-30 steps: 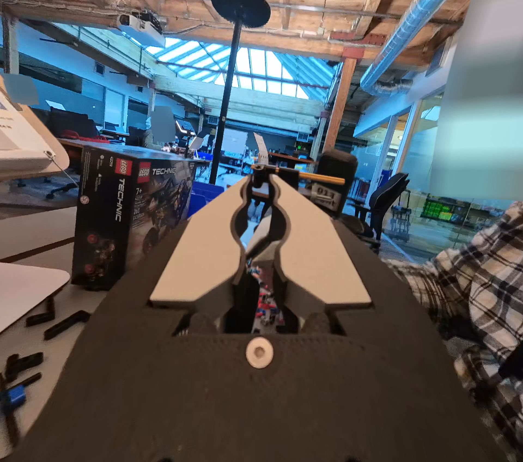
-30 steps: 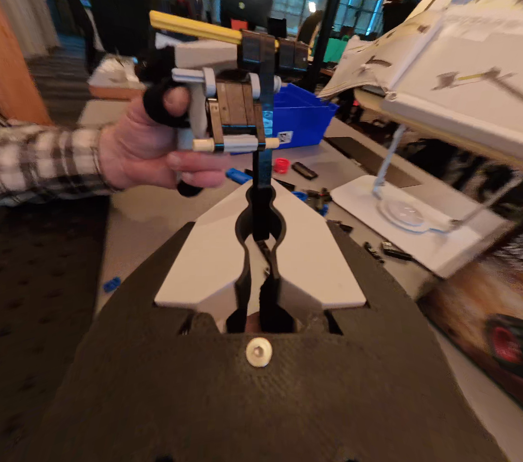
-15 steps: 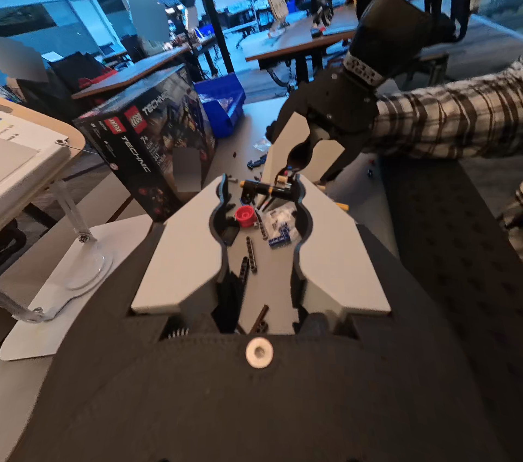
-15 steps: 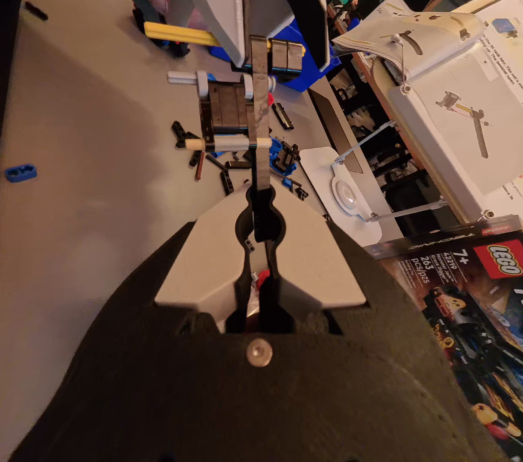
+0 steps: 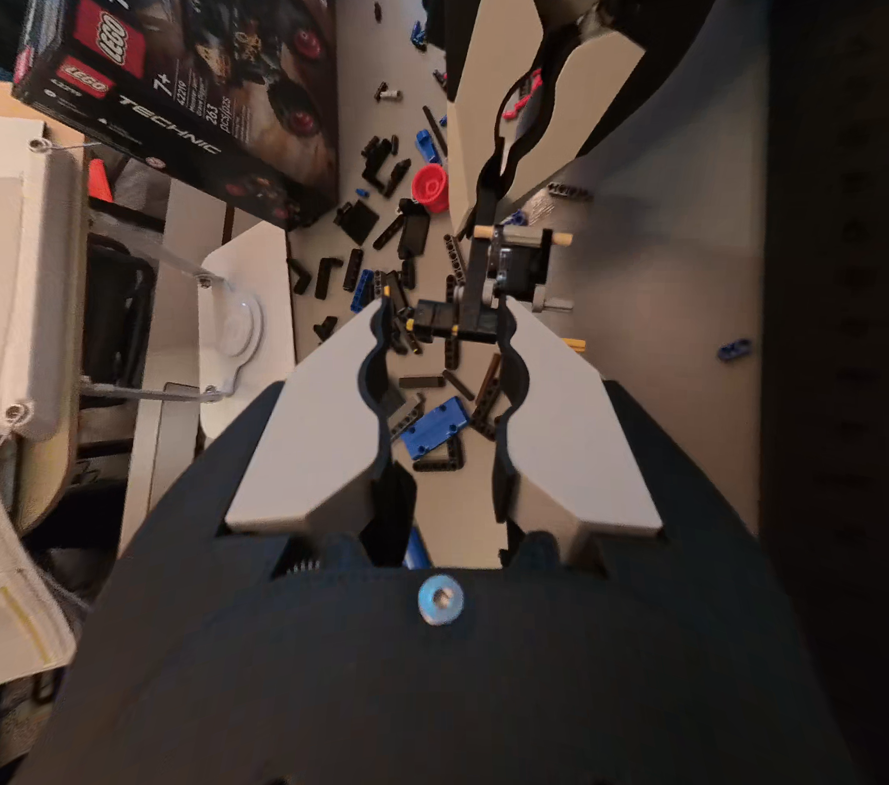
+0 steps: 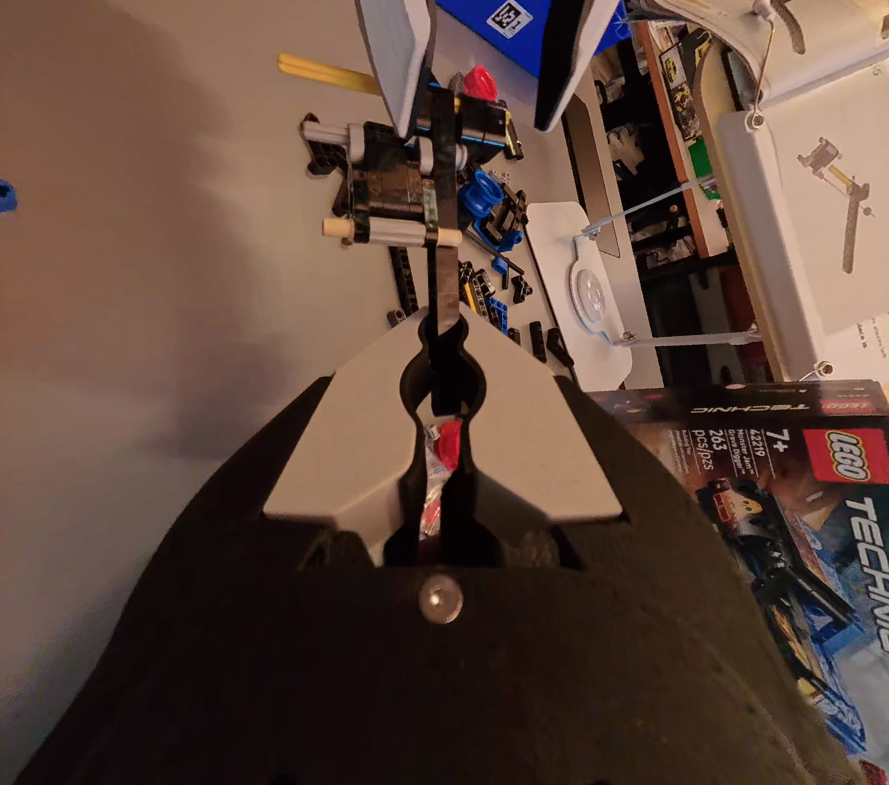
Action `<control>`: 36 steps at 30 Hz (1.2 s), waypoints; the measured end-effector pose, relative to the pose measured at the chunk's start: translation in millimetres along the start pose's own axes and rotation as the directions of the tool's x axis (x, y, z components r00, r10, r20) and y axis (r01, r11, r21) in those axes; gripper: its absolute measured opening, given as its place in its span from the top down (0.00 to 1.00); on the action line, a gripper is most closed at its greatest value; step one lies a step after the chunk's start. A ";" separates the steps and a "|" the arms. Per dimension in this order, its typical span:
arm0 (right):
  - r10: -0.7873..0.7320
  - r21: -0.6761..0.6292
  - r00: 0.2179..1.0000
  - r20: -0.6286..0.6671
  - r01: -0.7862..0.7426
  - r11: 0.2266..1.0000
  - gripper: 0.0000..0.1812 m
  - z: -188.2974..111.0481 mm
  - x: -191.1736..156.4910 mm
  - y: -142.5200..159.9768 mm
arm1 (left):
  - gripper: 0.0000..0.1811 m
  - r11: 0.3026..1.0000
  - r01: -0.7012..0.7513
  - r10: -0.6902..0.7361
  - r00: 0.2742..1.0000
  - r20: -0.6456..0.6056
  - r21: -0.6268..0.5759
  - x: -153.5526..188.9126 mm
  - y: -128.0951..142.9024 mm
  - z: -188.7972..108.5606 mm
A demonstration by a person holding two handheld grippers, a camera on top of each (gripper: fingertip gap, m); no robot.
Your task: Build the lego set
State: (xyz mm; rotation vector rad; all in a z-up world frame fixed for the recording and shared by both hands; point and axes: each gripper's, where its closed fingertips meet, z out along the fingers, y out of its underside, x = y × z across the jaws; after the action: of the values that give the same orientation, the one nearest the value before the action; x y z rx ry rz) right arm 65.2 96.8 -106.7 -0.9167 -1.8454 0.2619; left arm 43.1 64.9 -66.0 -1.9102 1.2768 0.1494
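Right gripper (image 6: 440,329) clamped on the assembly's (image 6: 399,180) black beam, left gripper (image 5: 442,319) parted around its far end; a skewed closure could twist joints apart.

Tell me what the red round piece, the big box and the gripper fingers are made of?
Red round piece: probably hard plastic, with smooth moulded ridges. Big box: likely cardboard, with a printed, slightly glossy face and folded edges. Left gripper fingers: seemingly matte pale grey plastic, with dark inner edges, possibly rubber.

lego assembly (image 6: 409,180): black-grey, yellow axle | long beam pinched in right claw (image 6: 441,329) | above loose pieces (image 5: 385,276)
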 end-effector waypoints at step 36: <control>0.071 -0.008 0.997 -0.035 -0.071 0.997 1.00 0.6 8.3 0.6 | 0.76 1.000 -0.004 0.003 0.997 0.081 0.004 -10.1 0.5 1.1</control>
State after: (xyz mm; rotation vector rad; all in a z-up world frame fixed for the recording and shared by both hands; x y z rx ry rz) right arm 63.3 103.1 -101.5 -0.9885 -1.7862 0.2799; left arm 38.2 72.9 -61.9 -1.8794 1.2252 0.2241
